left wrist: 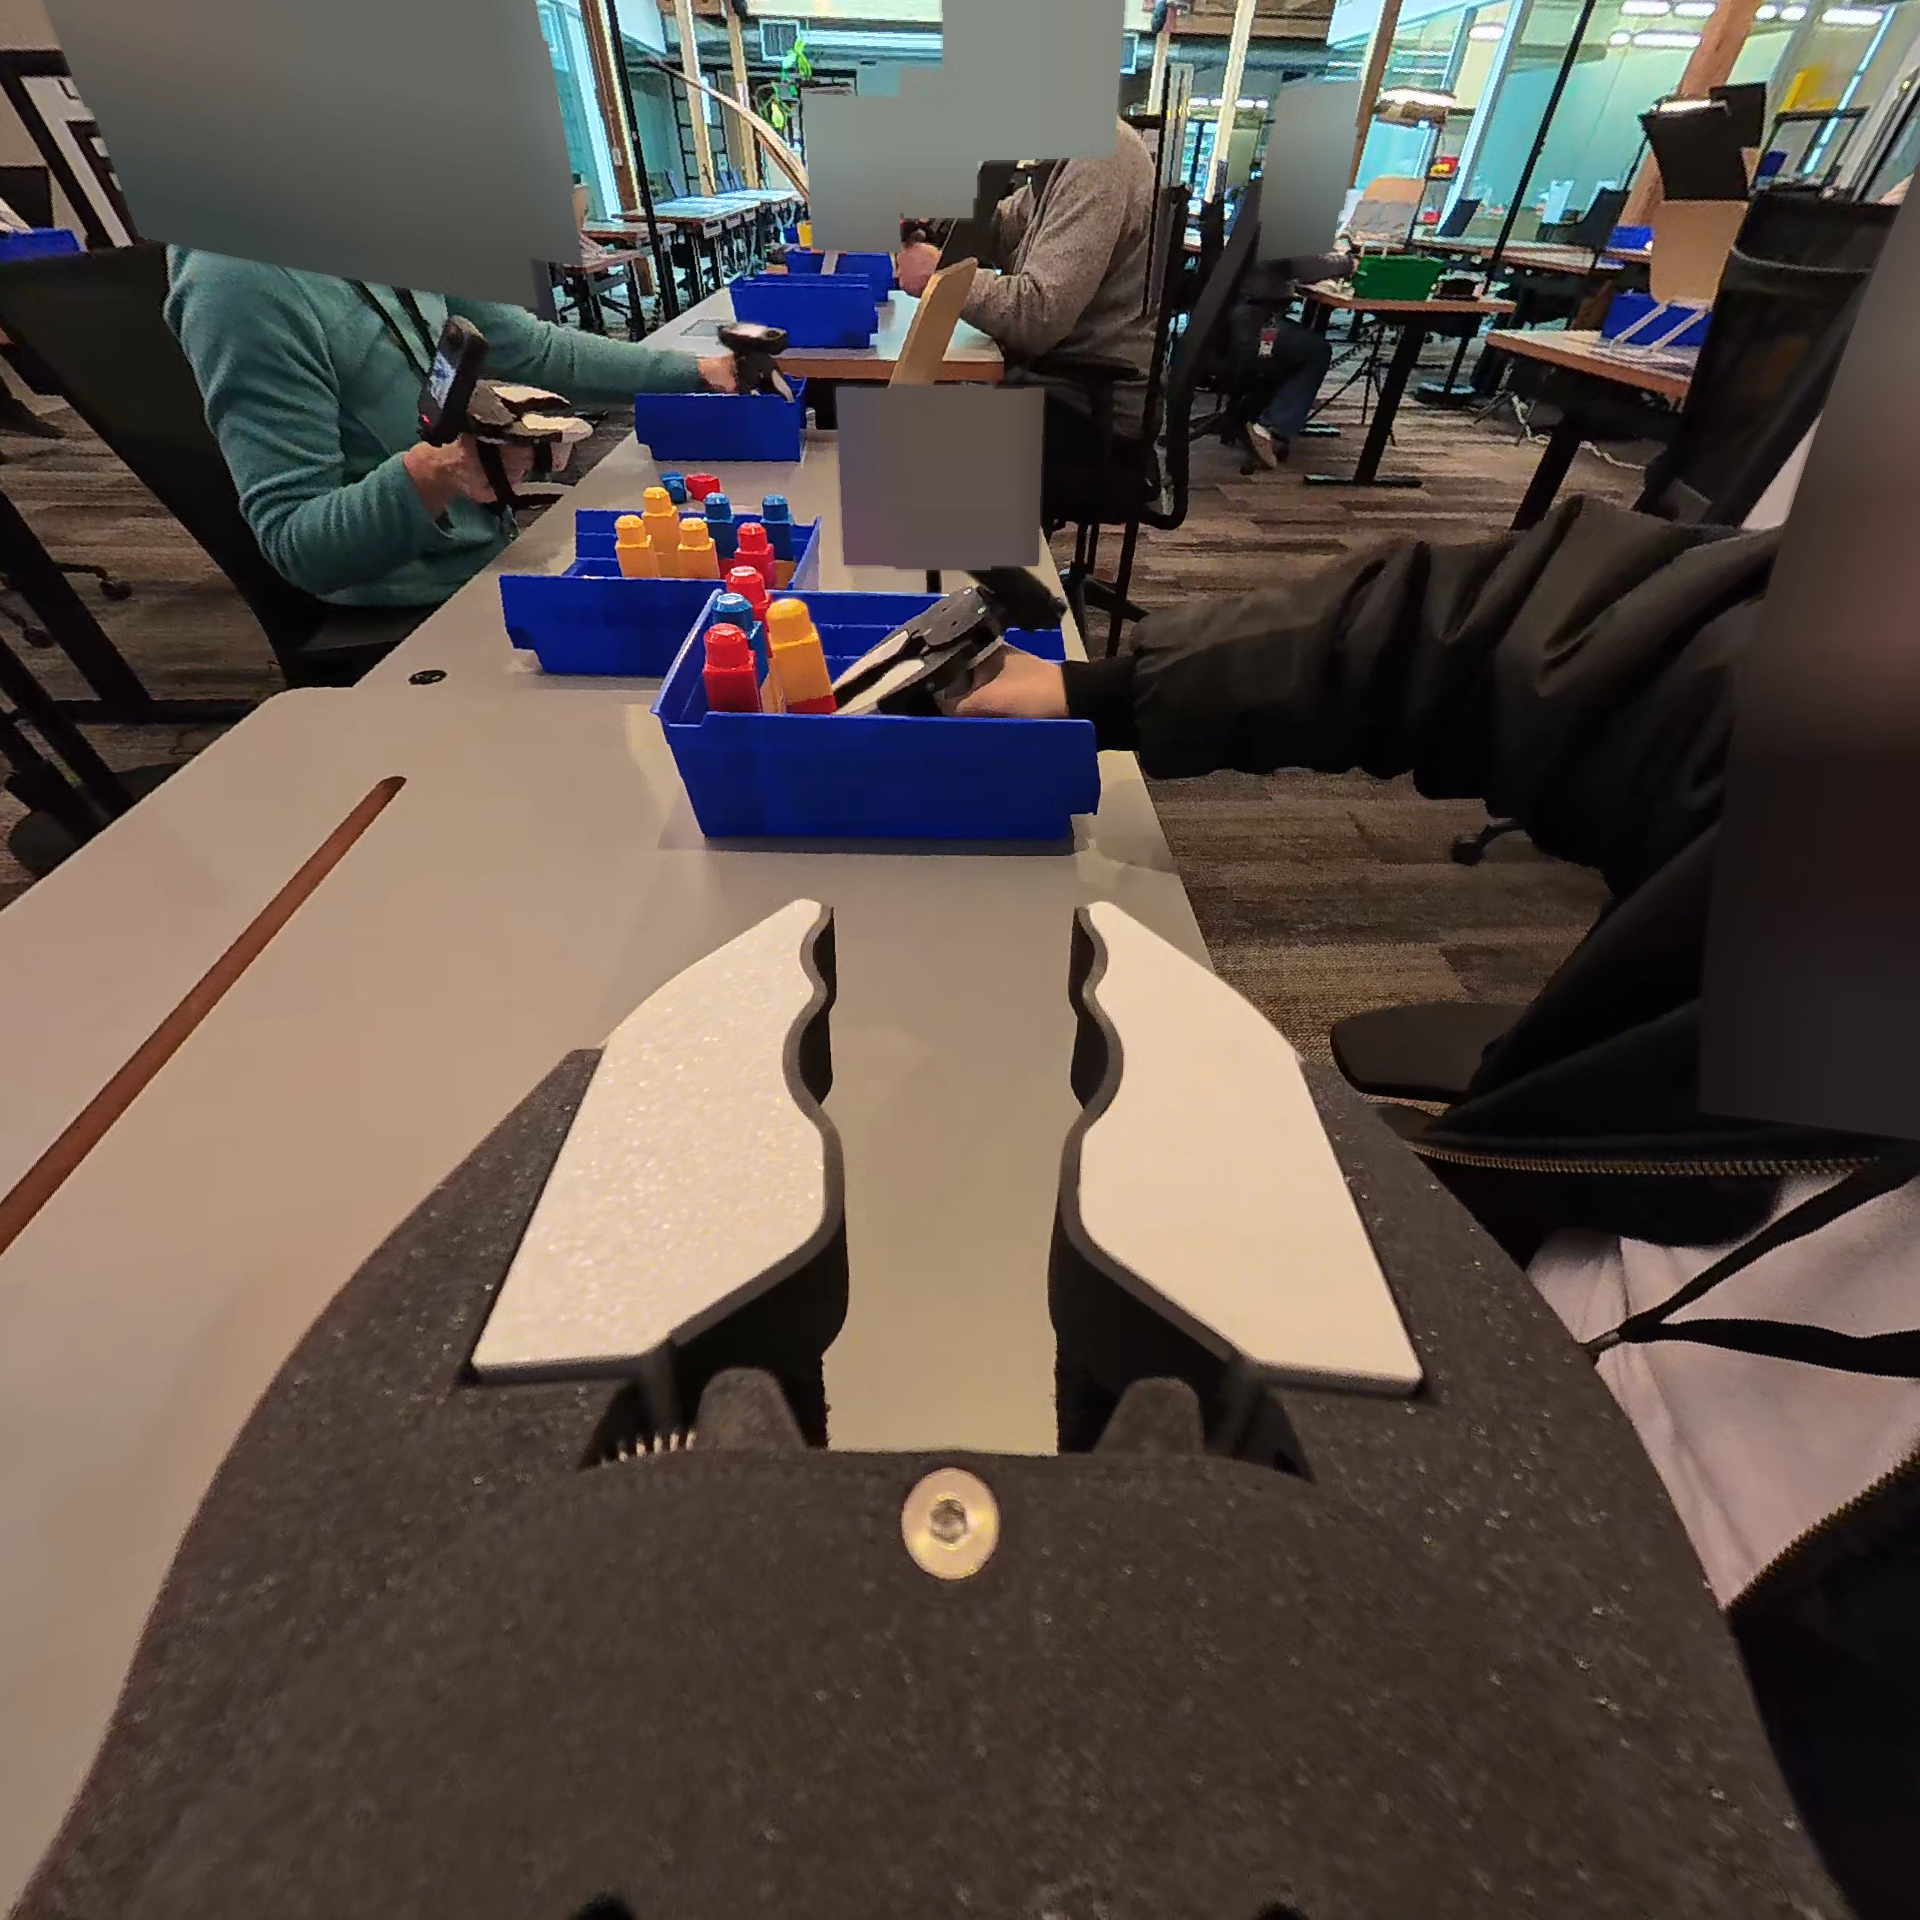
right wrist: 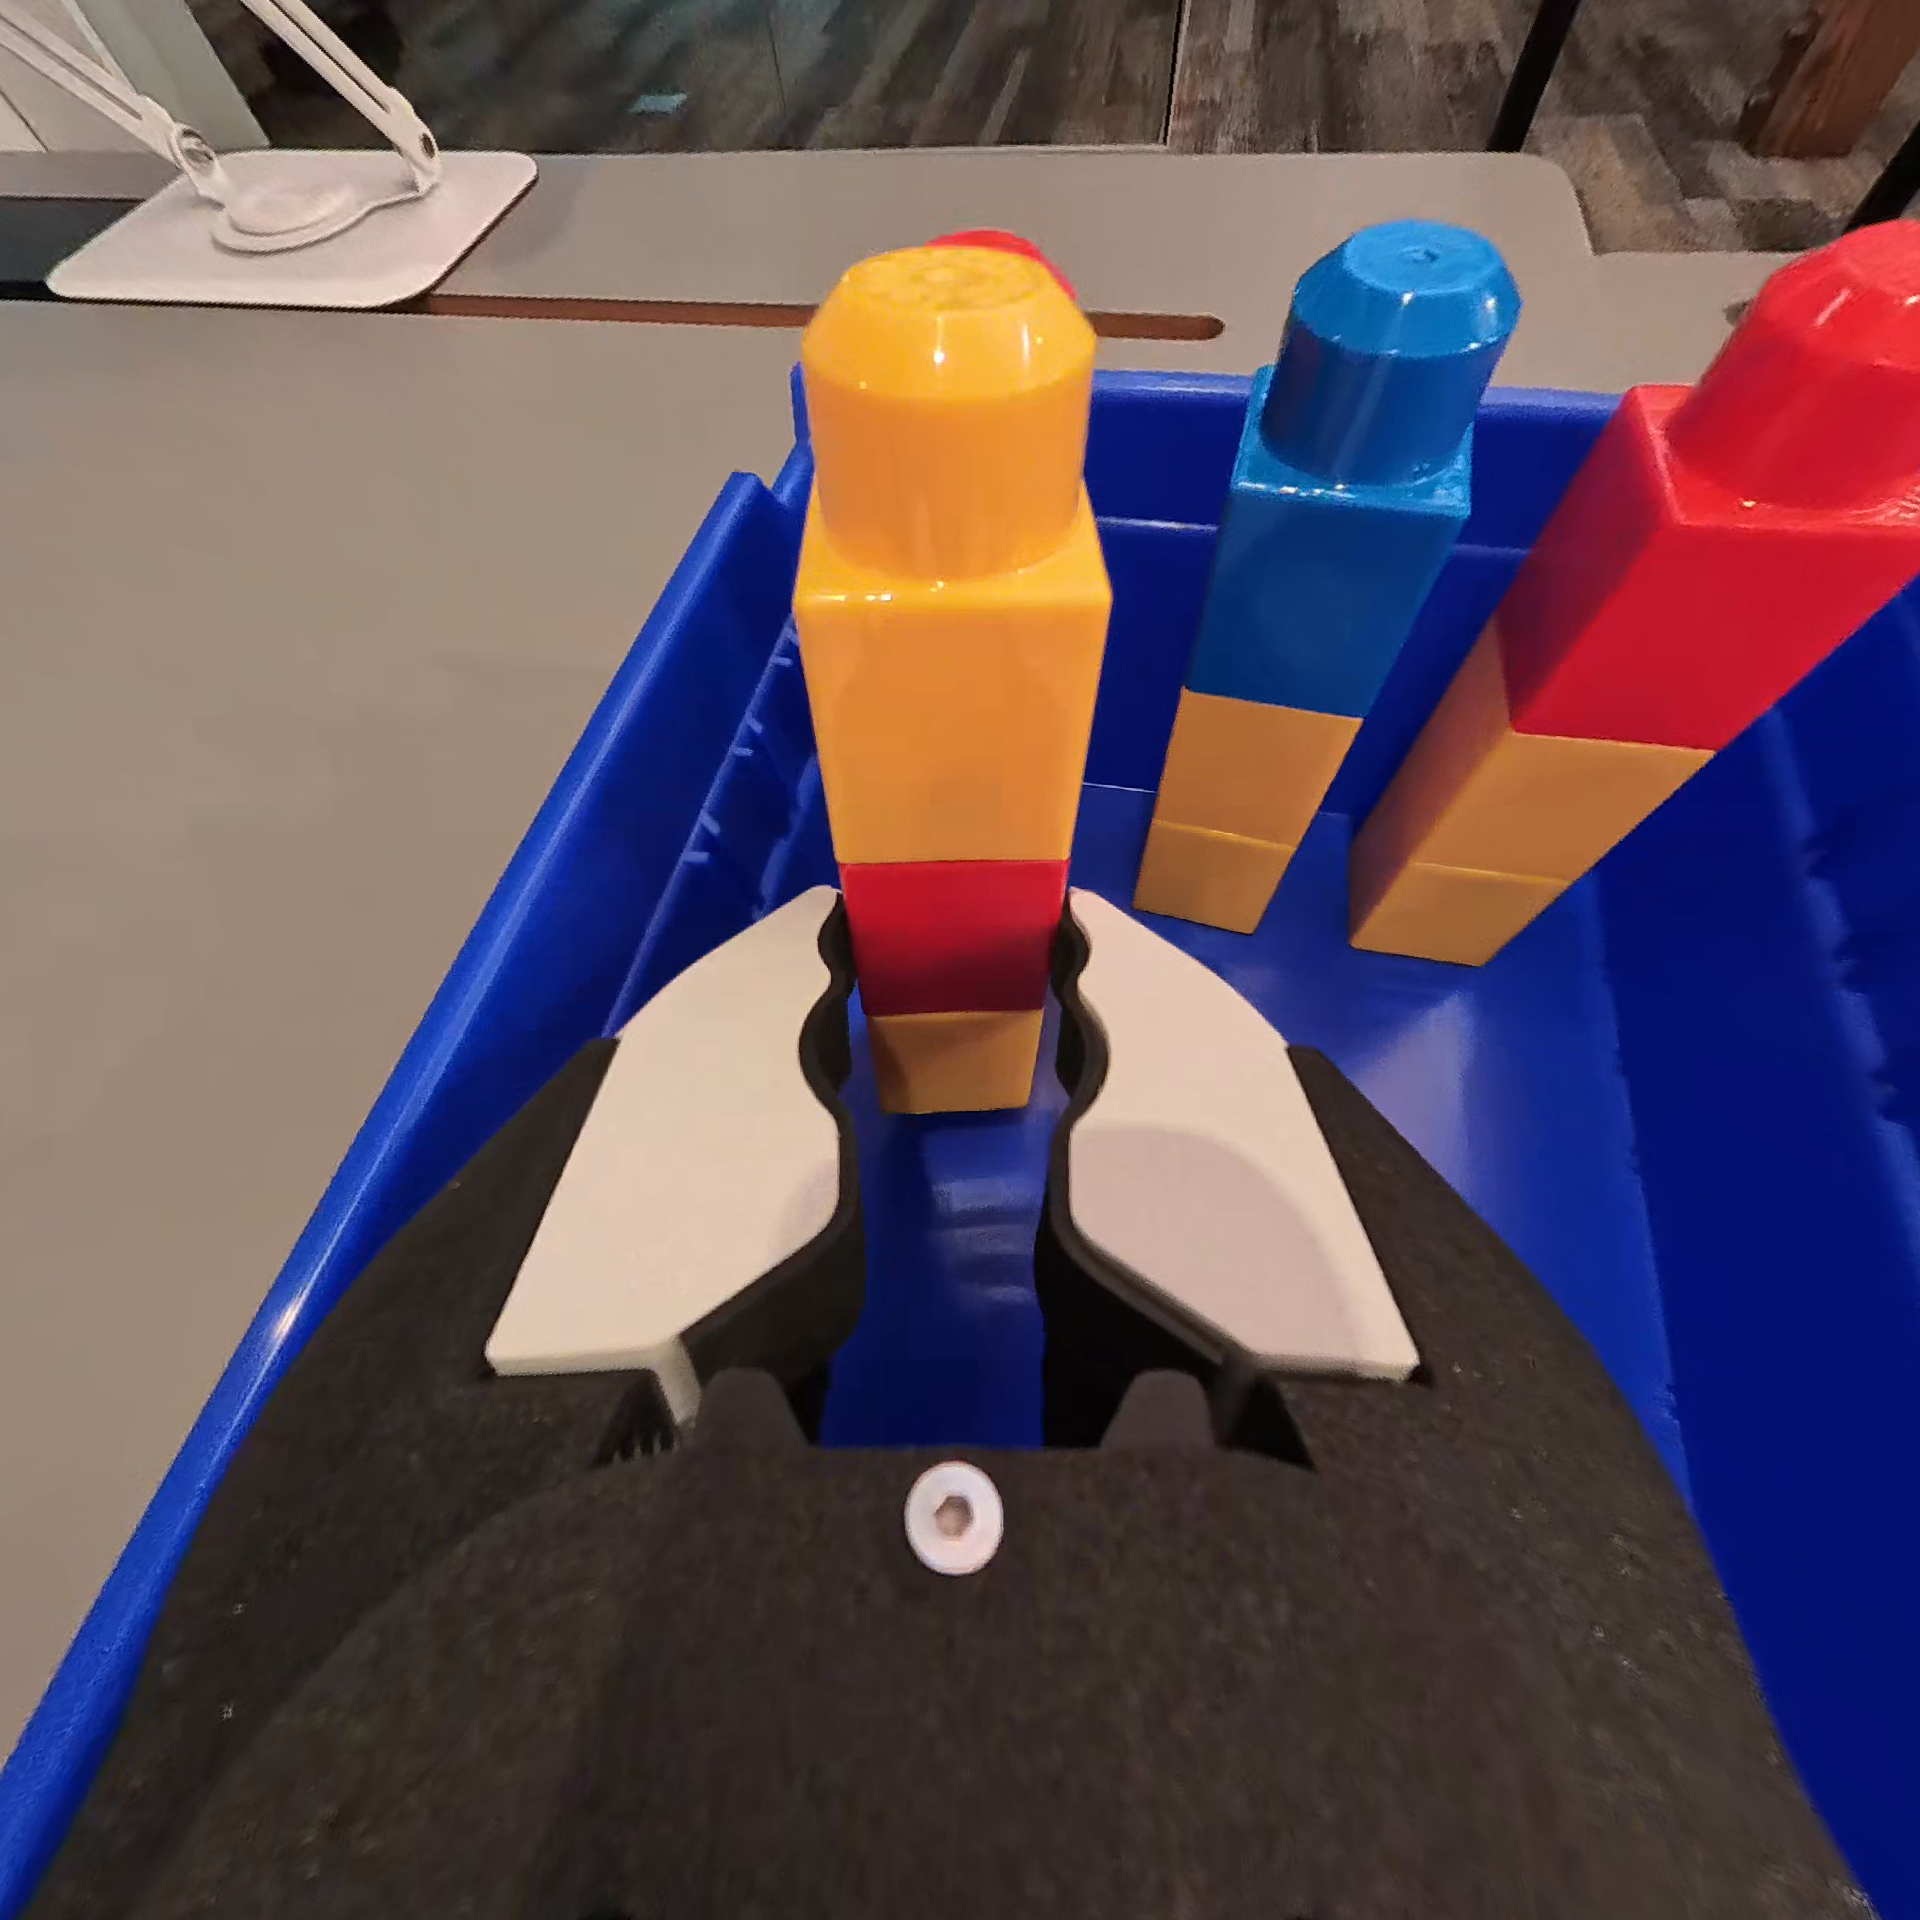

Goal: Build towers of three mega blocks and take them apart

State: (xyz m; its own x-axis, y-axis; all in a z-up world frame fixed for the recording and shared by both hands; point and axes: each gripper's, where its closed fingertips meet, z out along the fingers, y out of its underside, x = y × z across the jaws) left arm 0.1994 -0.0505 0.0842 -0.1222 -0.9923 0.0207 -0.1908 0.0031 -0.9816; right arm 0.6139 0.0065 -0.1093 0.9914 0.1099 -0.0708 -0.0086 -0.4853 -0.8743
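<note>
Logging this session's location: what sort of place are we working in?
Likely a shared open-plan workspace for data collection: long grey tables in rows, blue bins of toy block towers at several seats, and other seated people holding handheld grippers.

Grey table [left wrist: 416,987], white lamp base [right wrist: 291,223], seated person in teal [left wrist: 312,416], patterned carpet [left wrist: 1351,883]

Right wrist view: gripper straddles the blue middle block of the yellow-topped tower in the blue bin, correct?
Not quite. In the right wrist view, the middle block between the right gripper fingers is red, not blue. The rest holds: the tower is yellow-topped and stands in the blue bin.
</note>
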